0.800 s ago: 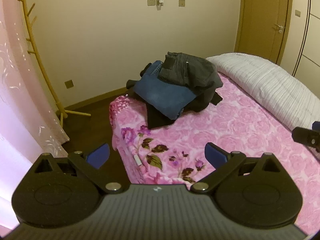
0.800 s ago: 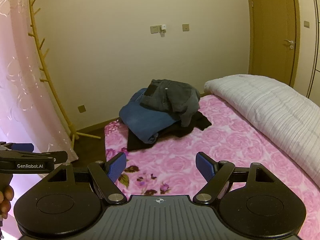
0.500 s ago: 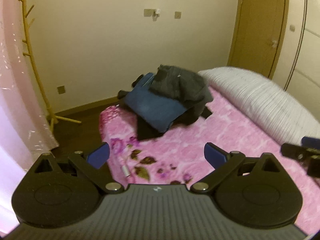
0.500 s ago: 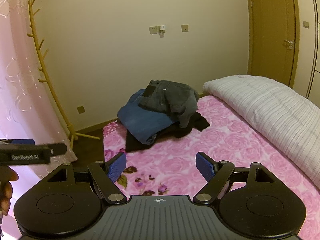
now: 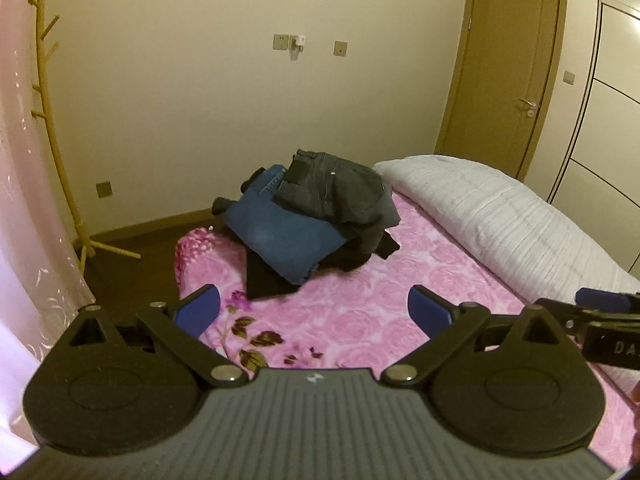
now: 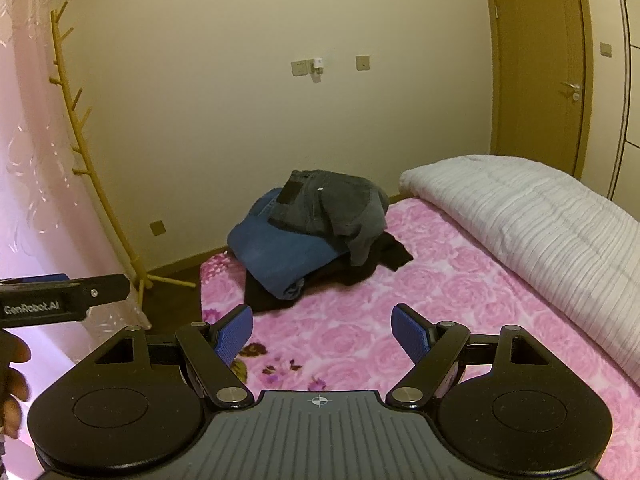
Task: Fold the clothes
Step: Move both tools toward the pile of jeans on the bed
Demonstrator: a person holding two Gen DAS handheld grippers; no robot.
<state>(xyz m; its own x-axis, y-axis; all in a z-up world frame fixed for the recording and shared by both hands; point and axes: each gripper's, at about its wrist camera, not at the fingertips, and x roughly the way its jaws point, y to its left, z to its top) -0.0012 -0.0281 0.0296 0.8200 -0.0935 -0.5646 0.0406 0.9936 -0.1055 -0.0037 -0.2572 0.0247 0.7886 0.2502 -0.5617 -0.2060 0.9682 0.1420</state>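
Observation:
A pile of clothes sits at the far corner of the bed: dark grey jeans [image 5: 336,192] [image 6: 328,204] on top, blue jeans [image 5: 280,232] [image 6: 276,244] under them, and a black garment [image 5: 268,284] [image 6: 360,268] at the bottom. My left gripper [image 5: 314,312] is open and empty, hovering over the pink sheet short of the pile. Over the sheet nearer the bed's middle, my right gripper [image 6: 324,332] is open too, with nothing between its fingers. Each gripper shows at the edge of the other's view.
The bed has a pink rose-print sheet [image 5: 384,304] [image 6: 460,292]. A rolled white quilt [image 5: 500,216] [image 6: 540,216] lies along the right side. A yellow coat stand [image 6: 92,184] and pink curtain [image 5: 24,200] are left, with dark floor [image 5: 136,268] between. A door [image 5: 508,72] is far right.
The left gripper's view has swung and shifted, so the pile now sits more central and a bit farther. The right gripper has barely moved. Both stay open.

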